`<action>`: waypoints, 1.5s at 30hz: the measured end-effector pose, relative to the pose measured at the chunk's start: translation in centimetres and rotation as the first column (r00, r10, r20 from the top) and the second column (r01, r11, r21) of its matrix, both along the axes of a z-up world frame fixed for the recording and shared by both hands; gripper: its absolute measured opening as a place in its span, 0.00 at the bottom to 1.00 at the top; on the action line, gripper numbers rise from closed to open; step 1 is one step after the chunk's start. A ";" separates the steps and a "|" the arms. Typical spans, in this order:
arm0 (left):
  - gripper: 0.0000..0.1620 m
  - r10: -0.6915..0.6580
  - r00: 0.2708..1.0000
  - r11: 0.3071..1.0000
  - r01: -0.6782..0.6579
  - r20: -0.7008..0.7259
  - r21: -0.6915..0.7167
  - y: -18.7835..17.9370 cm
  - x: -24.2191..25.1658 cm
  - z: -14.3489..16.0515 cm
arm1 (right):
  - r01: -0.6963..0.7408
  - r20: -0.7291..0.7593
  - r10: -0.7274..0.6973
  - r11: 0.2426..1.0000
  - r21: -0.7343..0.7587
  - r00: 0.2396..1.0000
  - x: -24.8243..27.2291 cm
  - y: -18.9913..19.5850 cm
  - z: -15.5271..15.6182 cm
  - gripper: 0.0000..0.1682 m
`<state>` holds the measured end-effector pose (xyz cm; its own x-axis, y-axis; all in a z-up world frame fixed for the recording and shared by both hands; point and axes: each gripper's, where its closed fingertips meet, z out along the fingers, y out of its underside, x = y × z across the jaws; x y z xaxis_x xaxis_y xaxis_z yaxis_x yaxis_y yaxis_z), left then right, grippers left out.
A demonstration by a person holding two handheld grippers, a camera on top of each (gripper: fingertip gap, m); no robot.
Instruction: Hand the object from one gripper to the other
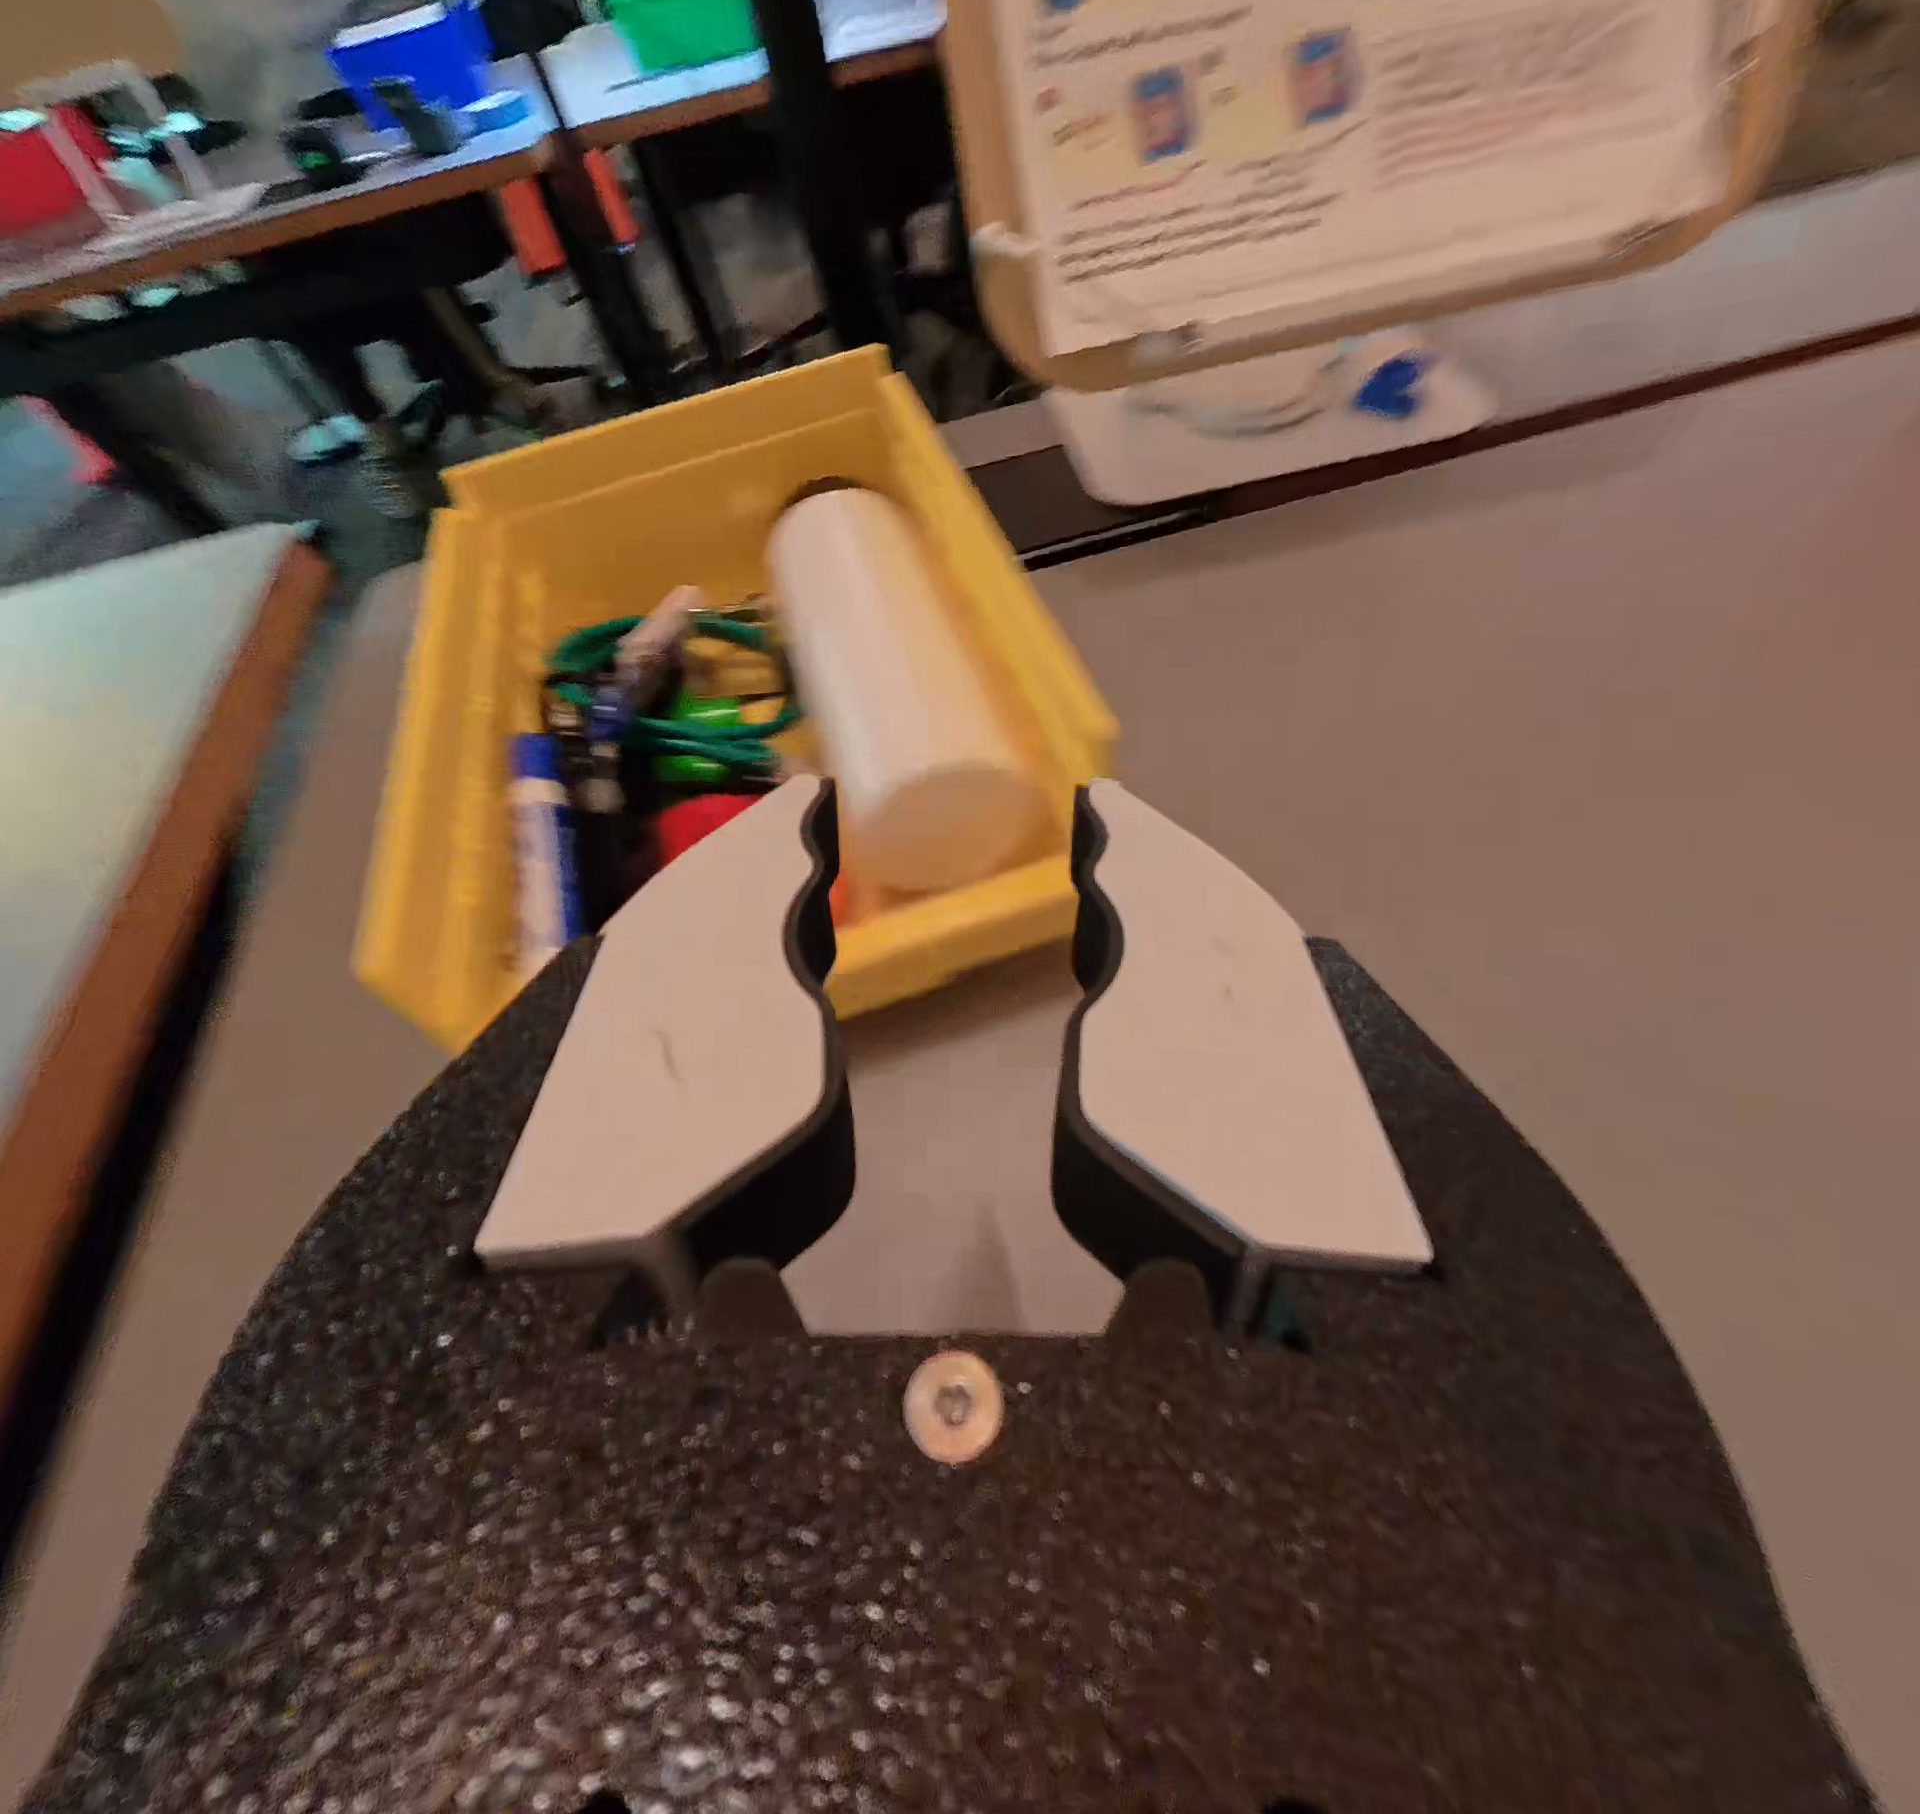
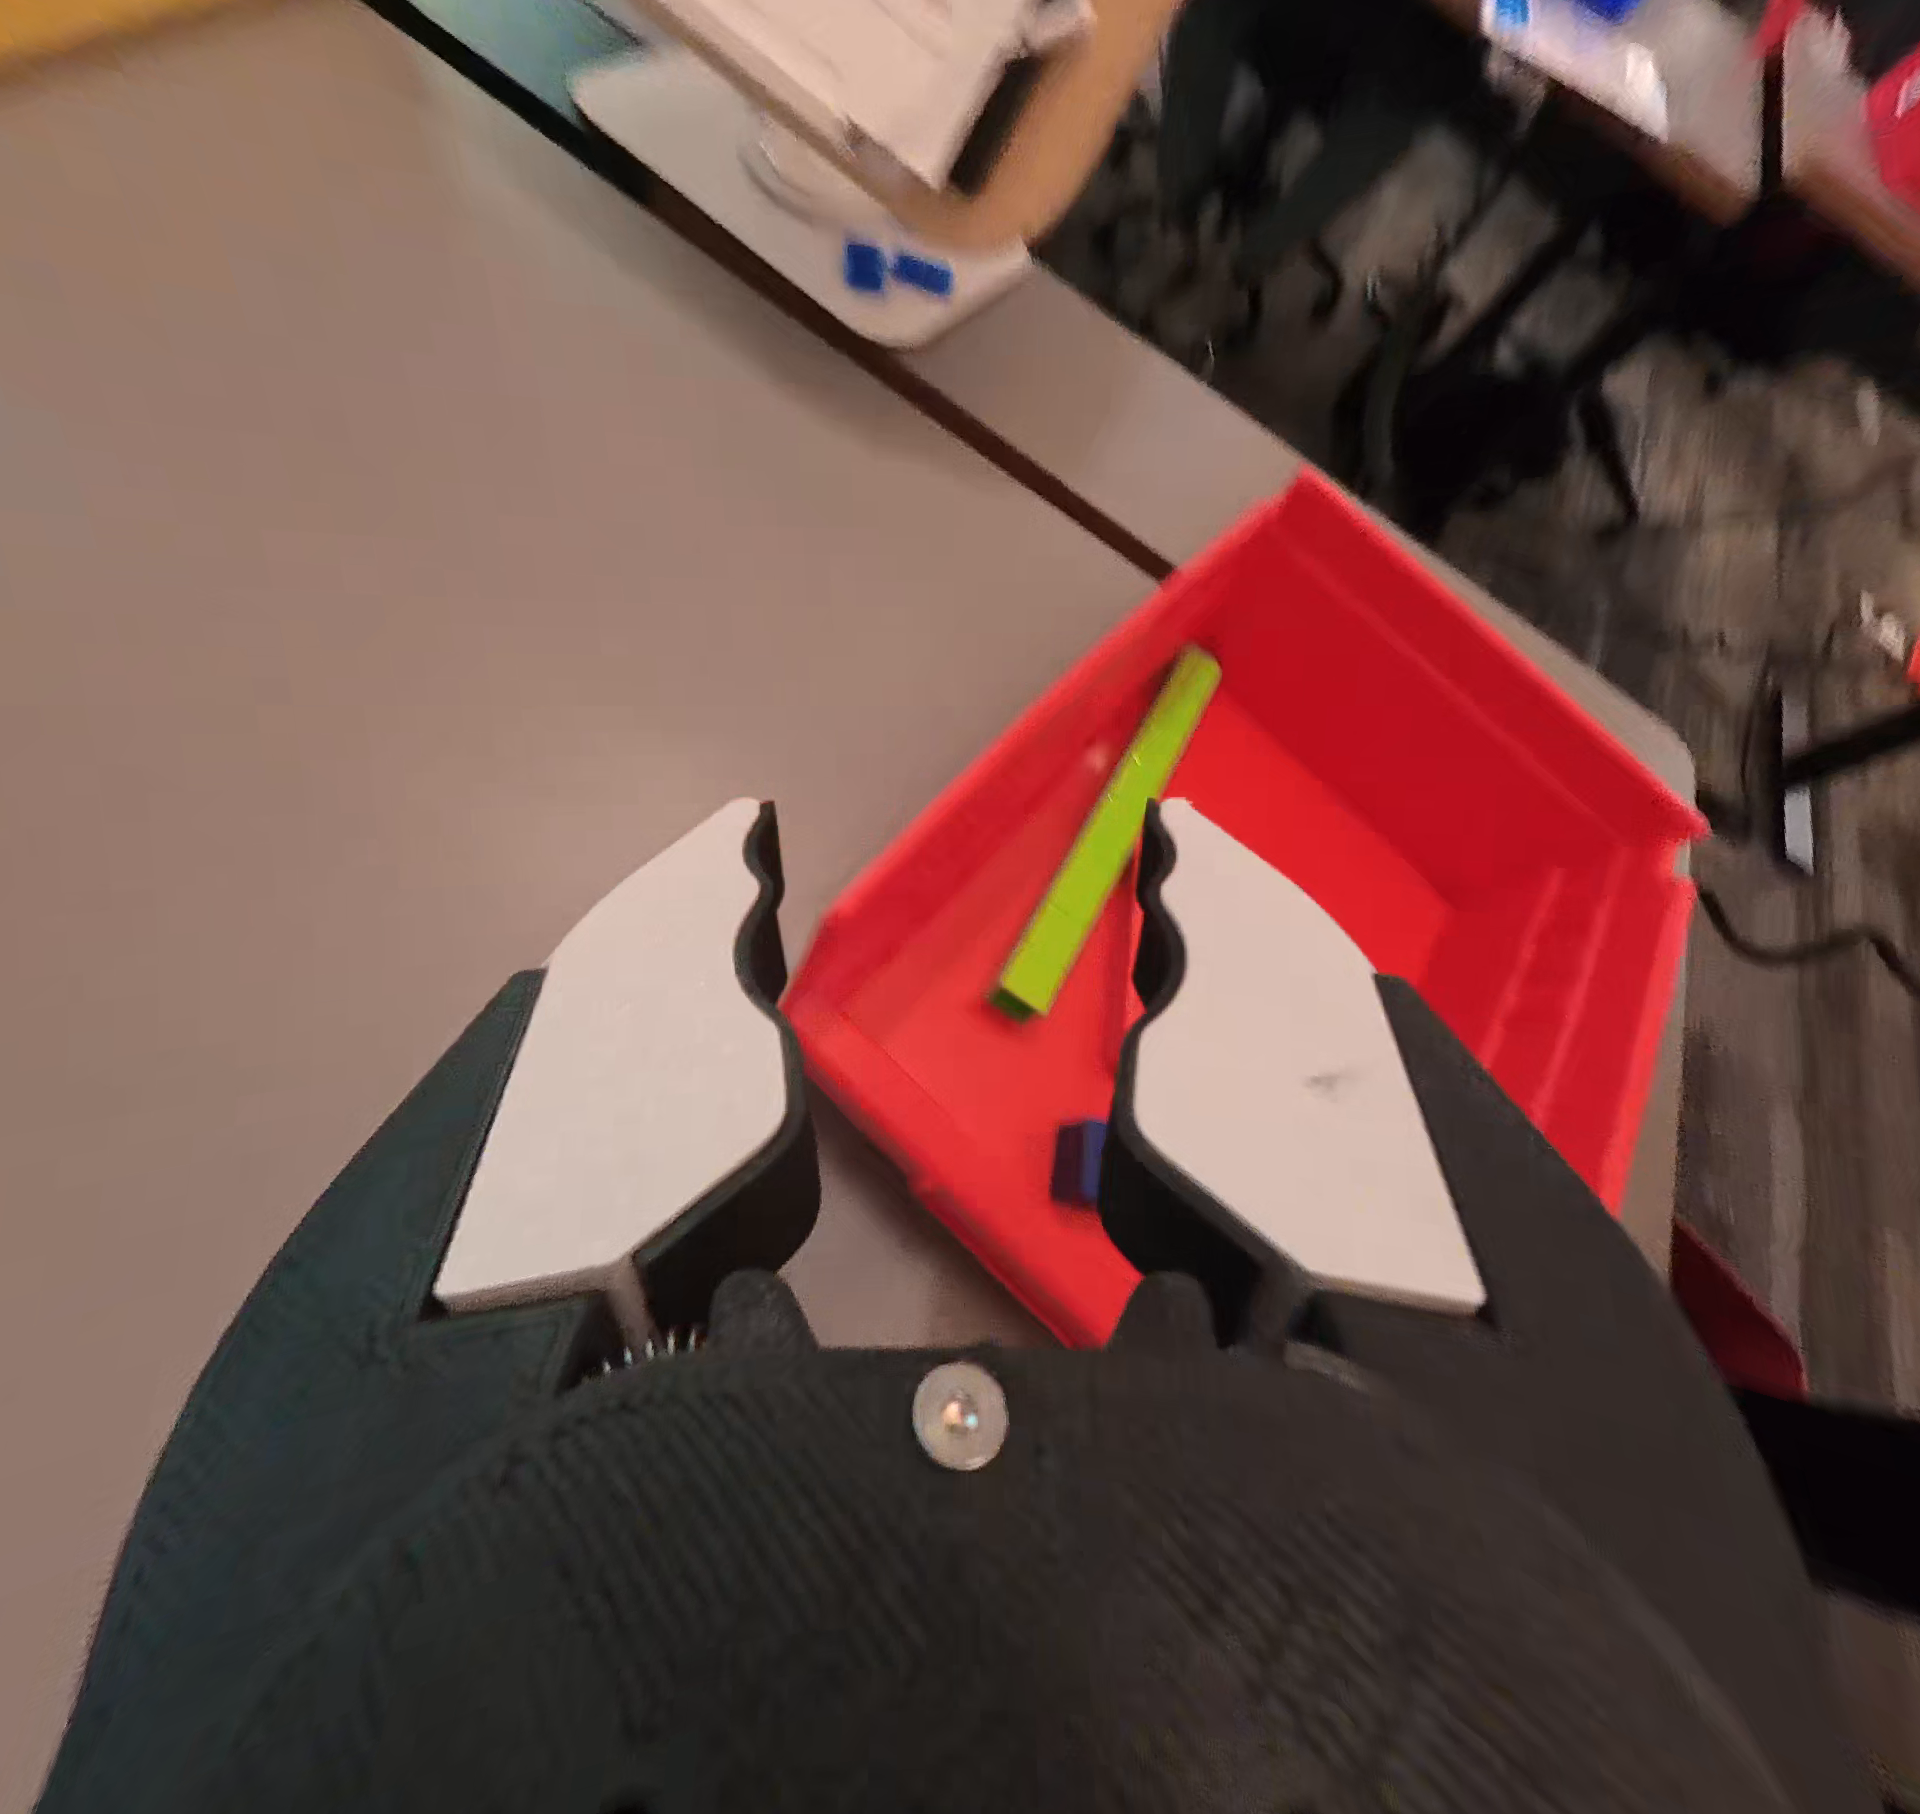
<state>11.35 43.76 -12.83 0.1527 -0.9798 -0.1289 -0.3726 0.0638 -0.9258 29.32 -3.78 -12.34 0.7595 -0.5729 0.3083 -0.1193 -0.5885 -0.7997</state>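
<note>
In the left wrist view a yellow bin (image 1: 488, 829) stands on the grey table. A cream cylinder (image 1: 894, 704) lies in it, next to a green cable (image 1: 675, 715), a blue and white marker (image 1: 540, 850) and a red item (image 1: 696, 819). My left gripper (image 1: 951, 798) is open and empty, just in front of the cylinder's near end. In the right wrist view a red bin (image 2: 1455, 725) holds a lime green stick (image 2: 1112, 839) and a small blue block (image 2: 1081, 1156). My right gripper (image 2: 961, 814) is open and empty above the bin's near corner.
A white stand (image 1: 1278, 424) carrying a tan-framed instruction sheet (image 1: 1351, 102) sits at the table's far edge; it also shows in the right wrist view (image 2: 894, 278). A second table (image 1: 94, 725) lies to the left. Cluttered desks stand behind. The cream cylinder (image 1: 894, 704) is closer to my left gripper, around 15 cm from its tips; the right tips are 55 cm off.
</note>
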 end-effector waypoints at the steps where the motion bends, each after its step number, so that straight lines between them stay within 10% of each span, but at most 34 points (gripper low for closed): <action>1: 0.26 0.029 0.998 0.998 -0.026 -0.052 0.065 2.2 0.9 -0.1 | -0.037 0.023 0.036 0.999 0.016 0.999 -0.7 1.0 0.2 0.38; 9: 0.23 0.086 0.889 0.981 0.003 -0.450 0.193 13.4 6.5 -5.6 | -0.203 0.059 0.201 0.979 0.020 0.978 -3.3 5.4 -1.3 0.39; 27: 0.06 0.169 0.892 0.969 -0.073 -0.419 0.235 15.3 8.1 -5.9 | -0.284 0.022 0.283 0.959 0.020 0.959 -4.5 7.4 -3.3 0.38; 38: 0.06 -0.098 0.994 0.989 0.092 0.048 0.115 6.8 4.6 5.2 | -0.403 0.075 0.396 0.909 0.110 0.915 -8.0 11.6 -1.5 0.38; 45: 0.06 -0.460 0.707 0.770 0.619 0.536 -0.155 -10.6 -0.7 11.2 | -0.535 0.206 0.530 0.599 0.596 0.823 -14.2 16.4 5.7 0.41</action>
<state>10.61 33.19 -1.59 -0.4541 -0.8819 0.1265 0.0924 -0.1878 -0.9778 15.15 12.60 -6.59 0.9906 -0.1259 0.0542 0.0627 0.0643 -0.9960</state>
